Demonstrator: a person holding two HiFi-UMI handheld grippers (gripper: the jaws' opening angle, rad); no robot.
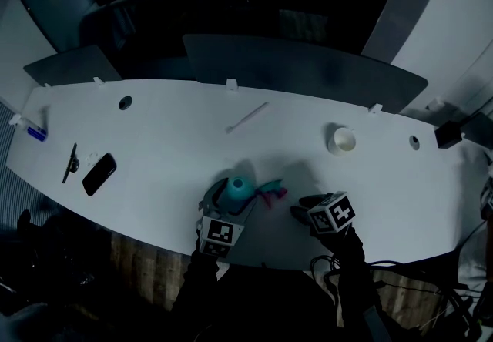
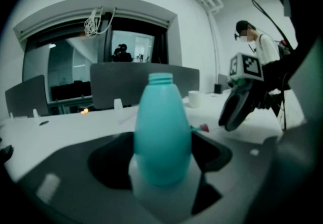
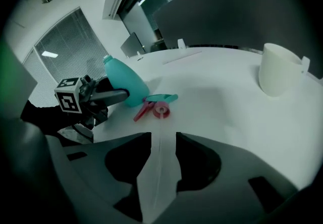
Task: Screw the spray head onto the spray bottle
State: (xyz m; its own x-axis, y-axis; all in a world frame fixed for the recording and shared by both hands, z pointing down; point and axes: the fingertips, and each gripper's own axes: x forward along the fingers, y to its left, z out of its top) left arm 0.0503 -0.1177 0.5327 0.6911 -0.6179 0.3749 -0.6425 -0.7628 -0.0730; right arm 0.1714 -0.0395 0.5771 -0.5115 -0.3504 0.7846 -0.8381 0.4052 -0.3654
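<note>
The spray head (image 1: 269,192) is crowding the bottle (image 1: 239,188) on its right; bare worktop (image 1: 177,125) is lying open behind, up to the cup (image 1: 342,139).

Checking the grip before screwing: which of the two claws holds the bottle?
The left claw, shut on the upright teal plastic spray bottle; the right claw is open, gripping nothing.

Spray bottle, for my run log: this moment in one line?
left gripper: shut on spray bottle | right gripper: open, dip tube between jaws | spray head: on table, unattached
</note>
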